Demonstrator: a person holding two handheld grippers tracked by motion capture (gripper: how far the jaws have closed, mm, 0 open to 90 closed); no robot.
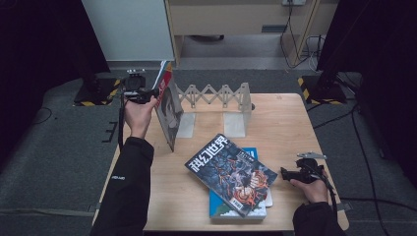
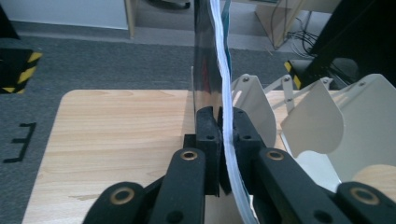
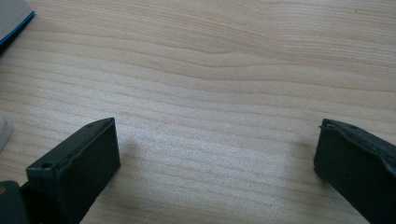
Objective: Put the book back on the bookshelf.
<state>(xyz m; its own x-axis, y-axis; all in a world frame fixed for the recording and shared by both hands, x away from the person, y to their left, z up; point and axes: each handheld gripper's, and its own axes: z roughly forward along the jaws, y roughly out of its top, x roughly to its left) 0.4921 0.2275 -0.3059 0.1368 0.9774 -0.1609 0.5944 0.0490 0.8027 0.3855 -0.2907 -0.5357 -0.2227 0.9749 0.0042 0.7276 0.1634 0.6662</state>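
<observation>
A thin magazine (image 1: 168, 110) stands on edge at the left end of a white expanding book rack (image 1: 216, 96). My left gripper (image 1: 147, 94) is shut on its upper edge. In the left gripper view the black jaws pinch the white page edges of the magazine (image 2: 219, 56), and the gripper (image 2: 226, 126) sits over the wooden table (image 2: 116, 135). My right gripper (image 1: 286, 173) rests low at the table's right side, open, with bare wood between its jaws (image 3: 215, 149). A dark-covered magazine (image 1: 231, 173) lies flat on a blue book (image 1: 251, 209).
The rack's white dividers (image 2: 308, 116) stand just right of the held magazine. A corner of the blue book (image 3: 14, 21) shows at the right gripper view's top left. Black stands with yellow-striped feet (image 1: 312, 88) flank the table's far corners. Cables lie on the grey floor.
</observation>
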